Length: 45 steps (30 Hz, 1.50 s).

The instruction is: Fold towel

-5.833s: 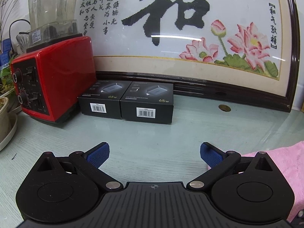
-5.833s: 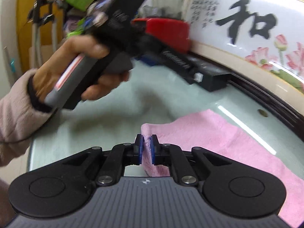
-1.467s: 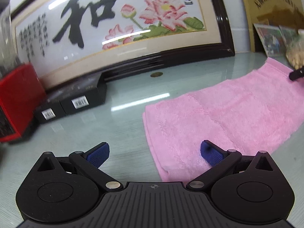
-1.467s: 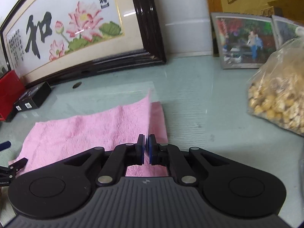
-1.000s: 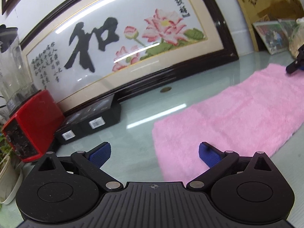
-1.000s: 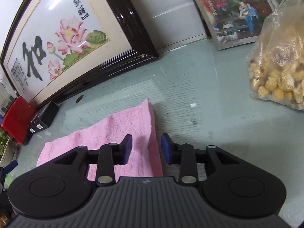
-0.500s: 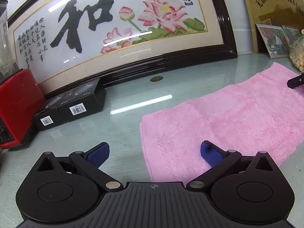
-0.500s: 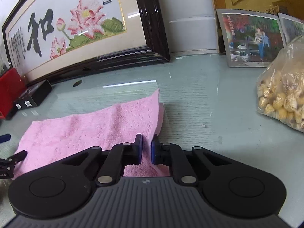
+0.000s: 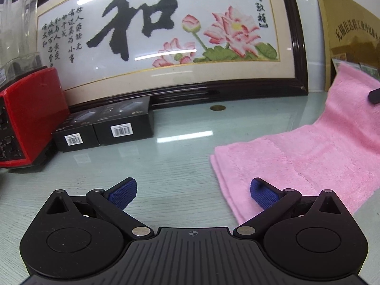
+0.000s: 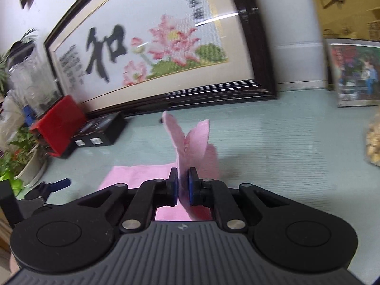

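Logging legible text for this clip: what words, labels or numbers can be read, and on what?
"和": large black character on the framed embroidery.
"和气致祥": small column at the embroidery's top right.
"65w": on a black box.
Barcode labels on the black boxes: too small.
Left columns of verse on the embroidery: too small to read reliably.
Gold plaque: partly cut off.

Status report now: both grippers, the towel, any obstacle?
Left gripper open, empty, at near end. Right gripper shut on pink towel, far end lifted. Two black boxes off to the side, path free.
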{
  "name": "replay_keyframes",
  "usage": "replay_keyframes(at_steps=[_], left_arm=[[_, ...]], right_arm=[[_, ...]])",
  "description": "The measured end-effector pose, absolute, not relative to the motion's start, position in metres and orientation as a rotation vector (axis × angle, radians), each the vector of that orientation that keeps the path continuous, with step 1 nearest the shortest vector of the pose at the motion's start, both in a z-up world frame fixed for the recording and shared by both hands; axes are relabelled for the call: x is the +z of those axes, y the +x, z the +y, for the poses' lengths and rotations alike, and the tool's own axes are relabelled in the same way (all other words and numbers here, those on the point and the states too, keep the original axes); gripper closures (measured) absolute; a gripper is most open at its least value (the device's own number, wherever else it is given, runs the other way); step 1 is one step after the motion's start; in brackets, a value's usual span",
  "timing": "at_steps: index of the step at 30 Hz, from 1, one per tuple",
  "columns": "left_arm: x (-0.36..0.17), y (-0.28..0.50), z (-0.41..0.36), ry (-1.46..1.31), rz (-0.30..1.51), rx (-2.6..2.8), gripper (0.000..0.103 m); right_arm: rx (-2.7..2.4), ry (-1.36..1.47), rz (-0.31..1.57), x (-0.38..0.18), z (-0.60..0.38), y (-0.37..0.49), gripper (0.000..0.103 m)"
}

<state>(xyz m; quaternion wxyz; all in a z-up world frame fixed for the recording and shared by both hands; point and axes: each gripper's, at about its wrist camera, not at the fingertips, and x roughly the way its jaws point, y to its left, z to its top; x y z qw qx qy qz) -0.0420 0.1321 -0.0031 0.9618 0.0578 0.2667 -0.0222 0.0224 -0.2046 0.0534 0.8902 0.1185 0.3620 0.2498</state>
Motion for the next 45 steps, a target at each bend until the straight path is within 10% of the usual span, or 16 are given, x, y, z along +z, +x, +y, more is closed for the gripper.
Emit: replay_keyframes(at_steps=[15,25,38,45], left_arm=[[-0.008,-0.037,0.151,0.035,0.637,-0.117,0.000],[-0.007,-0.035,0.160,-0.009,0.642,-0.075,0.000],[-0.007,-0.034,0.167,-0.047,0.644,-0.050,0.000],[-0.007,-0.034,0.171,-0.068,0.639,-0.026,0.000]], right_arm=[[0.660,0.158,0.877,0.027,-0.052,0.031,0.089],[0.634,0.029,0.778,0.047,-0.065,0.008,0.044],[0.542,-0.106,0.860,0.011,-0.033,0.007,0.094],[0.657,0.018,0.849,0.023,-0.054,0.002,0.097]])
